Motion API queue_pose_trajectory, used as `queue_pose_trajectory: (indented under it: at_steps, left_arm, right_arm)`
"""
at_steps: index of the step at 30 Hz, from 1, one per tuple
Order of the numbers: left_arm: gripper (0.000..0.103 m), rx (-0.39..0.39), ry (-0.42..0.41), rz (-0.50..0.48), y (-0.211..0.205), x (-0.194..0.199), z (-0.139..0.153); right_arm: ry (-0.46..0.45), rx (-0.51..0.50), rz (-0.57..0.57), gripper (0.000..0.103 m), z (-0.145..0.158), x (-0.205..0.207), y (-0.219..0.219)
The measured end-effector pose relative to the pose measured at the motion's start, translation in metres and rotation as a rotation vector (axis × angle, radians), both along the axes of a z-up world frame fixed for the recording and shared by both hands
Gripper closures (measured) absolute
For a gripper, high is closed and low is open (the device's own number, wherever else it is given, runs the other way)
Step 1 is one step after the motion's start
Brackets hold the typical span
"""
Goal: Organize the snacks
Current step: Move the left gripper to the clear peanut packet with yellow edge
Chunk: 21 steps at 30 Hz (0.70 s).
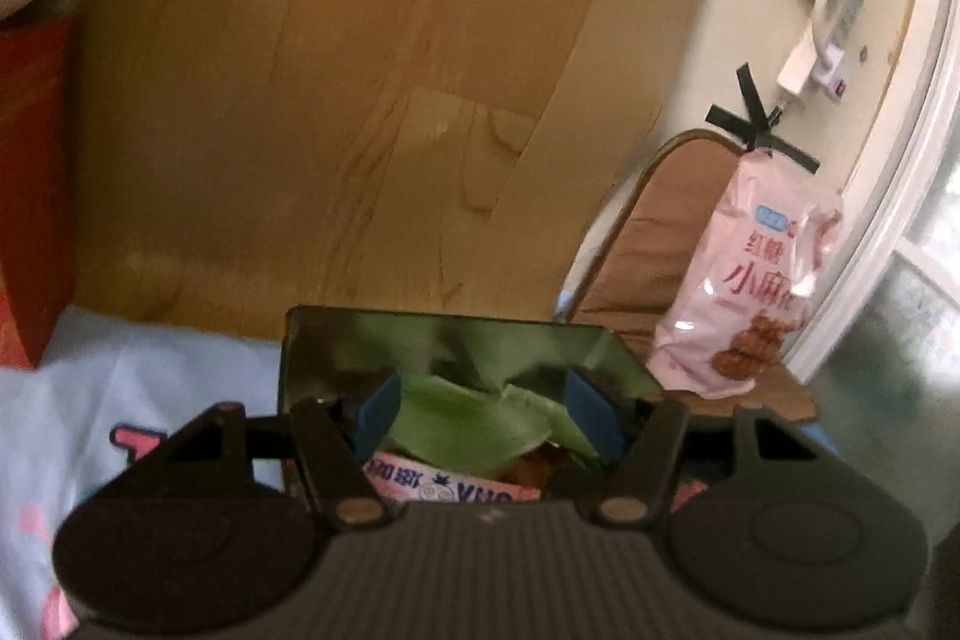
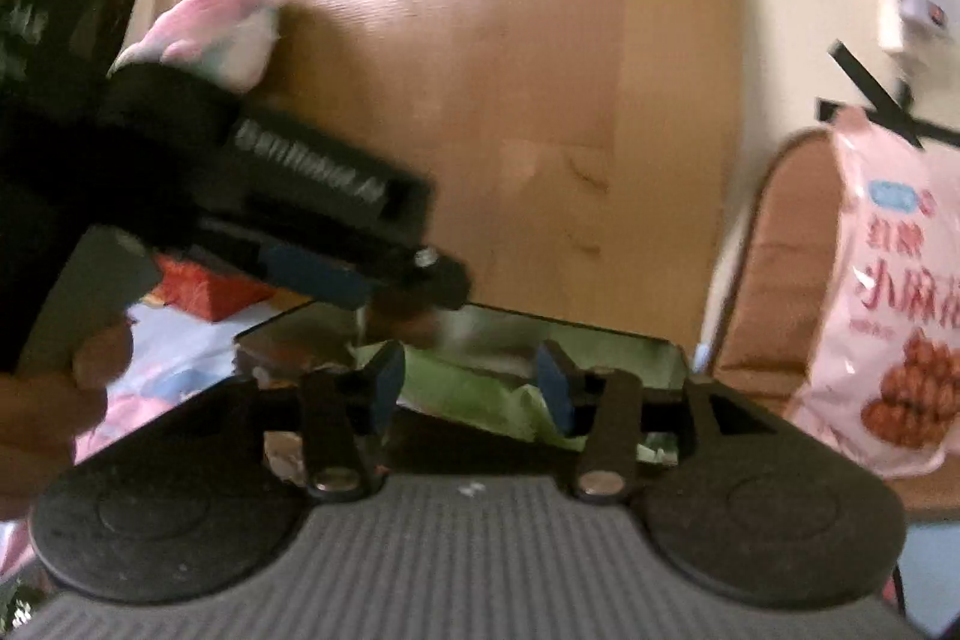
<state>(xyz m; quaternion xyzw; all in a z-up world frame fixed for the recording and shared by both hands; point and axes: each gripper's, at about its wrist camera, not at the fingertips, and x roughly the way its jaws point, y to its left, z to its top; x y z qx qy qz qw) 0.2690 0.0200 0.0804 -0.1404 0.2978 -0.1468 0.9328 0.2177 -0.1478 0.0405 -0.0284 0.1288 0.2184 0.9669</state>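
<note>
A dark glossy box (image 1: 312, 340) (image 2: 600, 334) holds green snack packets (image 1: 462, 424) (image 2: 456, 376) and a pink packet (image 1: 444, 484). My left gripper (image 1: 477, 415) hovers over the box, jaws open, with nothing between them. My right gripper (image 2: 468, 388) is open and empty above the same box. The left gripper (image 2: 312, 220) shows in the right wrist view, reaching in from the left. A large pink snack bag (image 1: 750, 280) (image 2: 894, 316) stands on a brown chair (image 1: 666, 232) (image 2: 774, 280) to the right.
The wooden floor (image 1: 336, 100) lies beyond the box. A light blue printed cloth (image 1: 120, 400) lies under the box. A red package (image 1: 30, 220) (image 2: 210, 292) sits at left. A wall with black tape and a plug (image 1: 798, 70) is at right.
</note>
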Motion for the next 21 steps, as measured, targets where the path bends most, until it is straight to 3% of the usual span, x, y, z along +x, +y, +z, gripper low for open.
queue_pose_trajectory:
  at_steps: [3, 6, 10, 14, 16, 17, 19, 21]
  left_arm:
    - [0.042, -0.045, -0.021, -0.024, 0.013, -0.032, 0.004]
    - [0.039, -0.063, -0.026, -0.058, 0.024, -0.070, 0.003]
    - [0.038, -0.059, 0.062, -0.095, 0.026, -0.104, -0.019]
    - [0.034, 0.039, 0.170, -0.086, 0.010, -0.105, -0.050]
    - [0.035, 0.046, 0.227, -0.092, 0.006, -0.097, -0.065]
    - [0.035, 0.048, 0.210, -0.084, 0.004, -0.096, -0.068]
    - [0.045, 0.062, 0.216, -0.095, -0.005, -0.098, -0.068]
    - [0.046, 0.058, 0.226, -0.126, -0.017, -0.101, -0.066]
  right_arm:
    - [0.017, 0.029, 0.032, 0.051, 0.002, -0.027, -0.015]
    - [0.105, 0.064, 0.099, 0.051, -0.008, -0.057, -0.021]
    - [0.261, 0.090, 0.177, 0.051, -0.028, -0.079, -0.025]
    - [0.307, 0.044, 0.164, 0.047, -0.033, -0.088, -0.016]
    - [0.333, 0.053, 0.139, 0.040, -0.030, -0.088, -0.015]
    - [0.390, 0.084, 0.155, 0.040, -0.033, -0.088, -0.018]
    - [0.416, 0.071, 0.167, 0.046, -0.037, -0.090, -0.017]
    - [0.404, 0.050, 0.152, 0.058, -0.035, -0.098, -0.018]
